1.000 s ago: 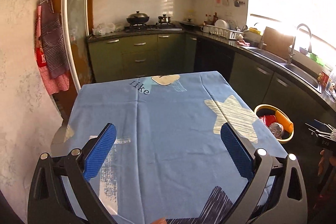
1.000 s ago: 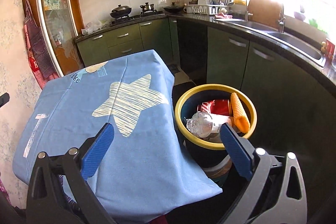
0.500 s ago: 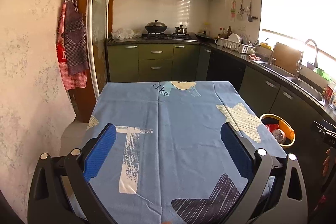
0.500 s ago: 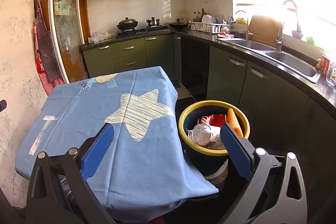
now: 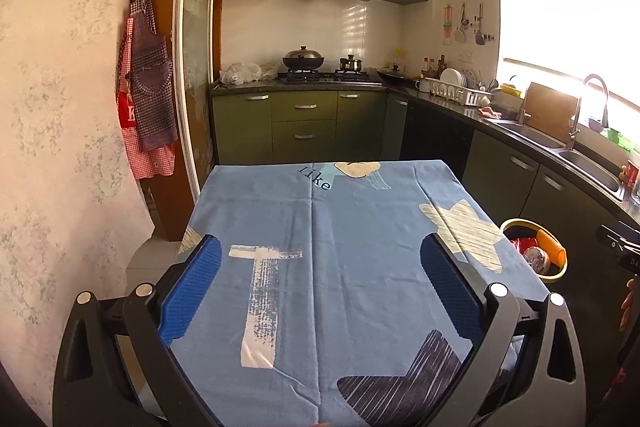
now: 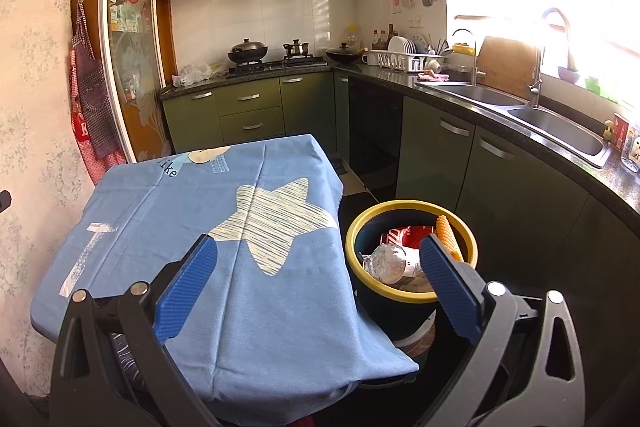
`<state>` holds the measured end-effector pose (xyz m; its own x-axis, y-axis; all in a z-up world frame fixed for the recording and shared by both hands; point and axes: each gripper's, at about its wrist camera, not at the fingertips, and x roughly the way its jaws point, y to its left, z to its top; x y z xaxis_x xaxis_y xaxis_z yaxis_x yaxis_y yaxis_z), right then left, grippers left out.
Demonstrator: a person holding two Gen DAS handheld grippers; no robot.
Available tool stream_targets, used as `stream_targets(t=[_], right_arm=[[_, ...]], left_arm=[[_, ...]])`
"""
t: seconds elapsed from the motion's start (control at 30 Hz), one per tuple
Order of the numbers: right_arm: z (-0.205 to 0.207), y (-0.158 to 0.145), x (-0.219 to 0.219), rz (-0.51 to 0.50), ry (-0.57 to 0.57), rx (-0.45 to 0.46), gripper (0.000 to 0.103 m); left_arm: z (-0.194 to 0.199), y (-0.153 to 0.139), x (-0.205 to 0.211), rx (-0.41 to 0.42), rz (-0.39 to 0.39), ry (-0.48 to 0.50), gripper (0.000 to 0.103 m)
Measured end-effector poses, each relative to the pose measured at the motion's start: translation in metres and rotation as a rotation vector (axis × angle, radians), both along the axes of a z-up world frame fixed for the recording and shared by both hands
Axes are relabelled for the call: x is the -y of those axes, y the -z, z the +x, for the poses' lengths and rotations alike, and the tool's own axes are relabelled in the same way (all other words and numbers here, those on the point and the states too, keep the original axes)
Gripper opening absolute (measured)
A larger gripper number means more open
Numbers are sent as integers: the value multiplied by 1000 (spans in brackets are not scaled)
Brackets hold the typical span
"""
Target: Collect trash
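Note:
A dark bin with a yellow rim (image 6: 412, 213) stands on the floor right of the table; the left wrist view shows the bin (image 5: 554, 277) too. Inside lie a red can (image 6: 404, 235), an orange ridged piece (image 6: 449, 241) and a crushed clear plastic bottle (image 6: 386, 263). The table wears a blue cloth (image 5: 320, 247) with a pale star print (image 6: 276, 219); nothing lies on it. My left gripper (image 5: 320, 281) is open above the near half of the table. My right gripper (image 6: 320, 277) is open too, above the table's right edge and the bin.
Green kitchen cabinets (image 5: 304, 125) with a stove and pots run along the back wall. A counter with a double sink (image 6: 560, 125) runs down the right side. Aprons (image 5: 146, 99) hang on the left wall. A person's fingers (image 5: 626, 303) show at the right edge.
Both grippers have risen and pulled back, so table and bin sit lower and farther in view. Both stayed open with nothing held.

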<state>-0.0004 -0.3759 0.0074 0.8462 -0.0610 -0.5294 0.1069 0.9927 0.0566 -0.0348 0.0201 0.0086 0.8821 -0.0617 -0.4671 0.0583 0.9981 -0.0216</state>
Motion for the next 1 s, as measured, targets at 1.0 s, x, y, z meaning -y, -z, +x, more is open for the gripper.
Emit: stream_targets(t=[1.0], right_arm=[[-1,1,3,8,5,0,96]], left_arm=[[5,0,11,-15,13,12,98]])
